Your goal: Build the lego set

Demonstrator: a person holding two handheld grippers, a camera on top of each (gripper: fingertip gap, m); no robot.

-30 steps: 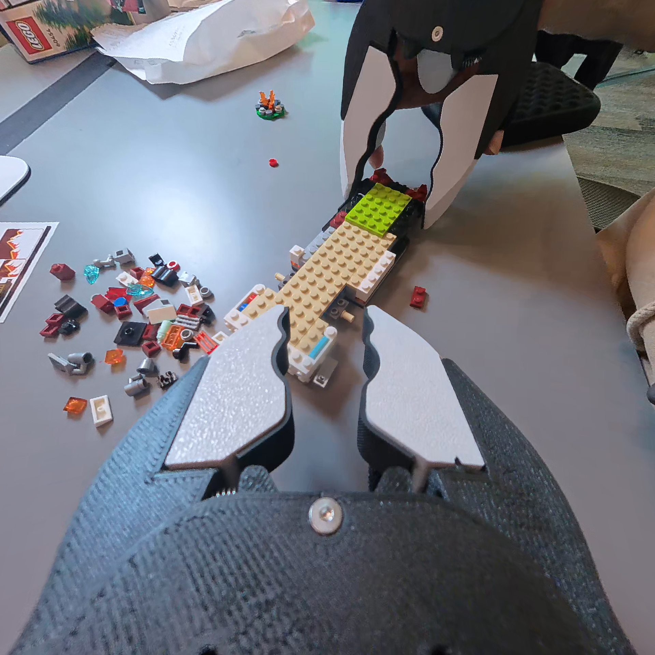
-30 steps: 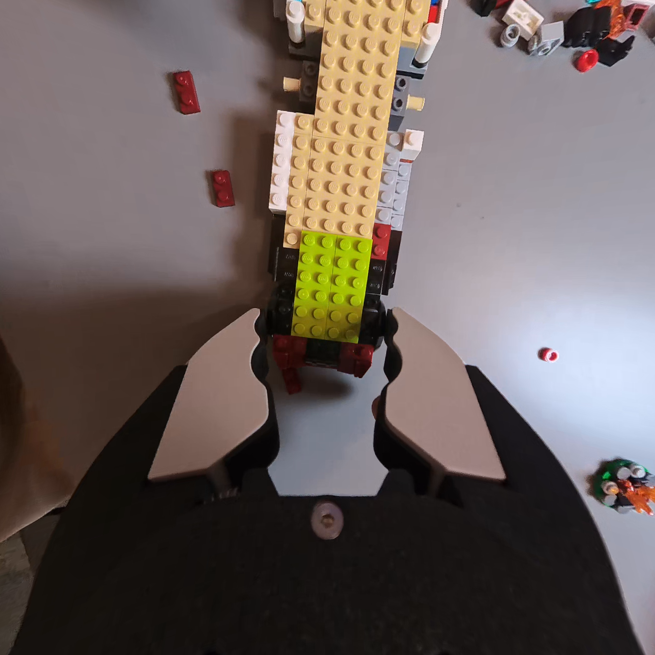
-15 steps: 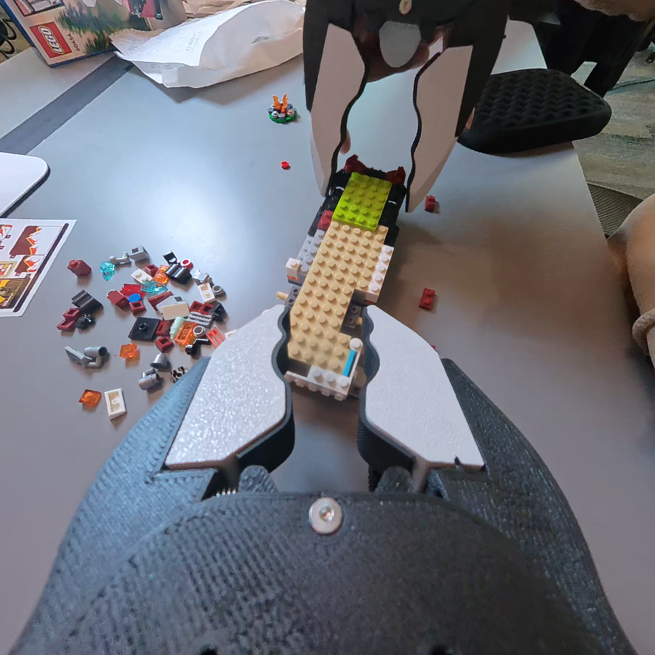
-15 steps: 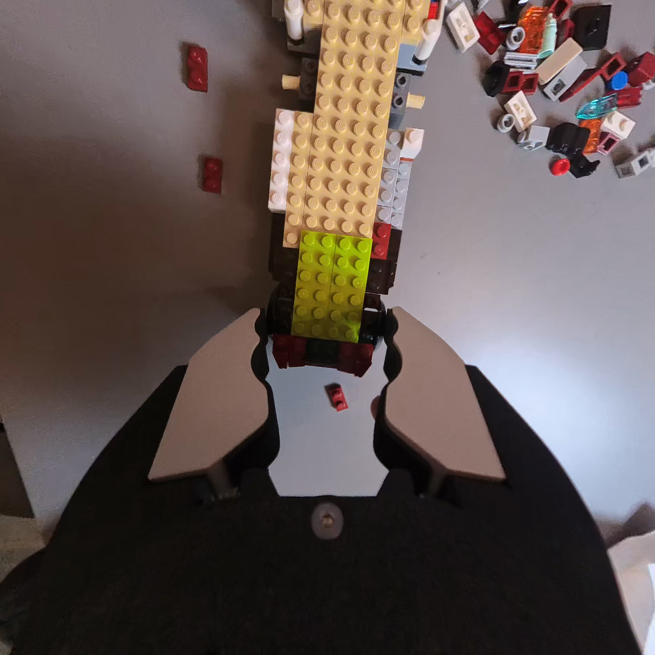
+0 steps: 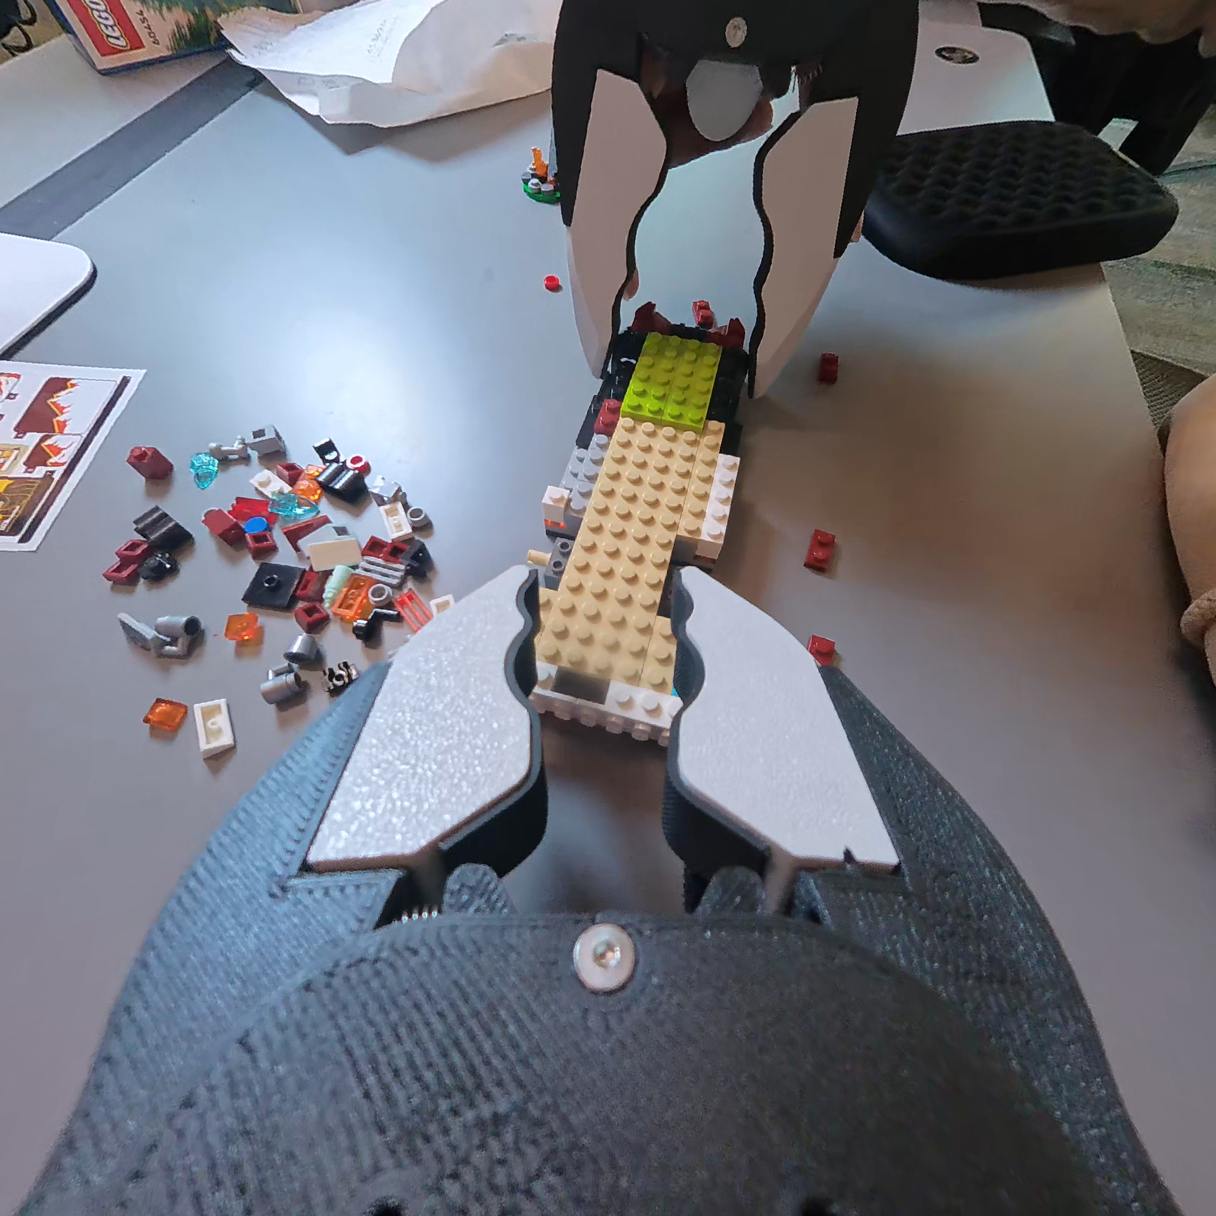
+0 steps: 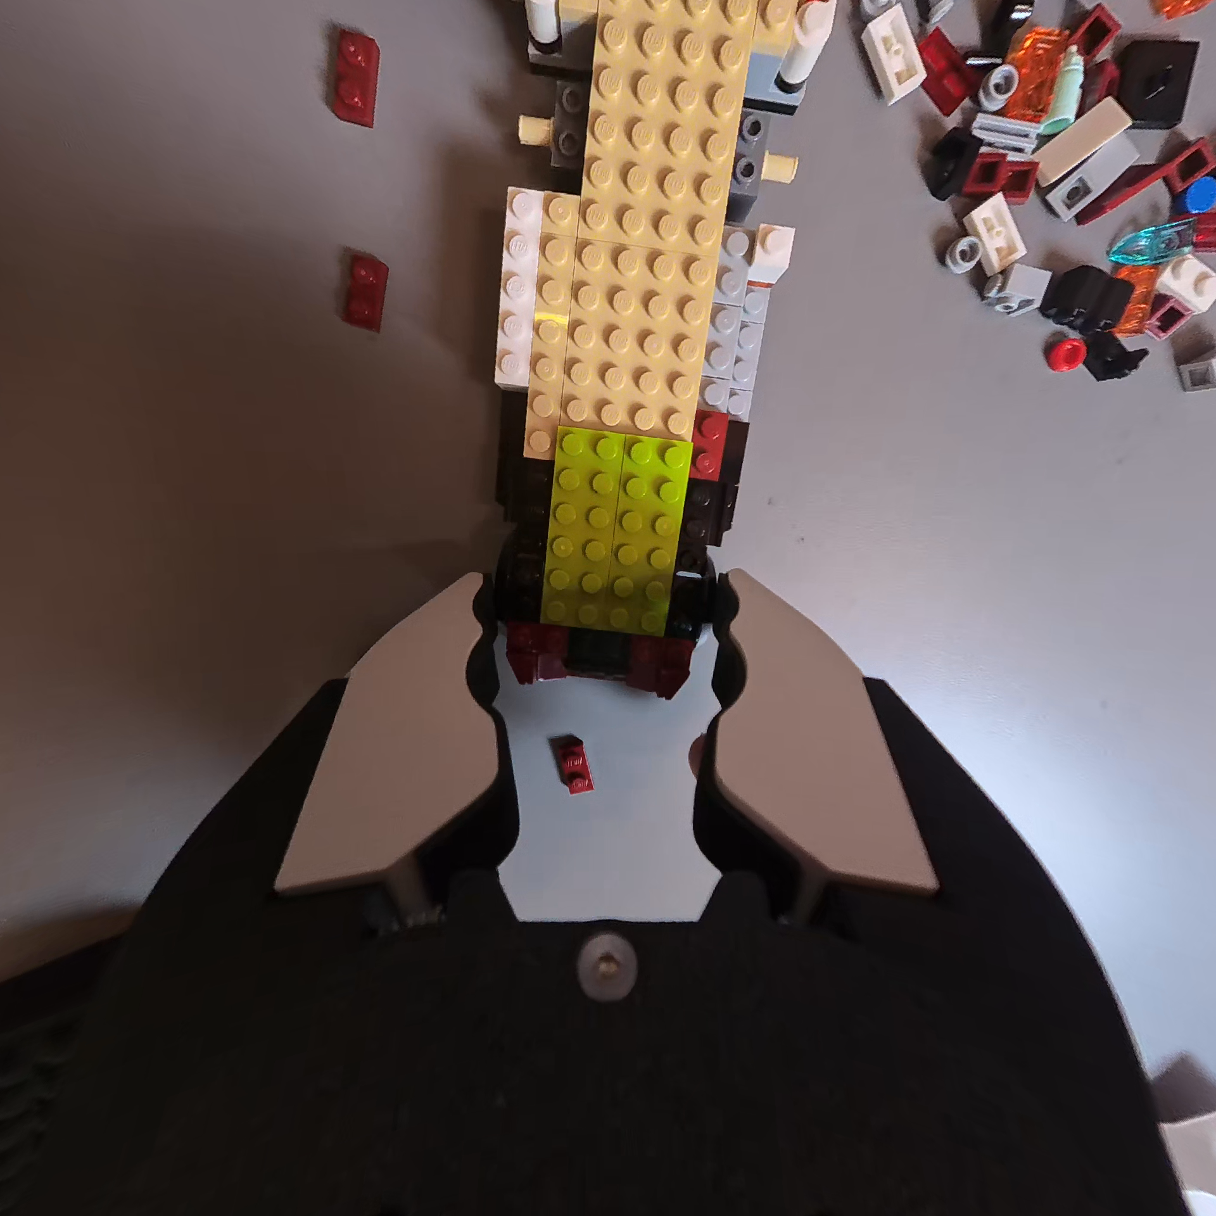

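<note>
Brick model (image 5: 638, 526) now straight between both grippers, left gripper (image 5: 602, 648) clamping tan end, right gripper (image 6: 595, 612) gripping black-green end

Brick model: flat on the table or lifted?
Lifted, it appears. The brick model spans between left gripper and right gripper; its shadow falls offset on the table.

Grey table (image 5: 342, 250) in an office-like room, lit from the far side.

Matte grey top with a darker grey band (image 5: 118, 158) across the far left corner; pale glare patches on the surface, brownish shade toward the right edge. Off the far right edge stands a black chair seat (image 5: 1013, 197) with a dimpled, honeycomb-like surface. Below the right edge, a strip of grey-green carpet floor (image 5: 1171, 329). No wall or window can be made out in either view.
</note>
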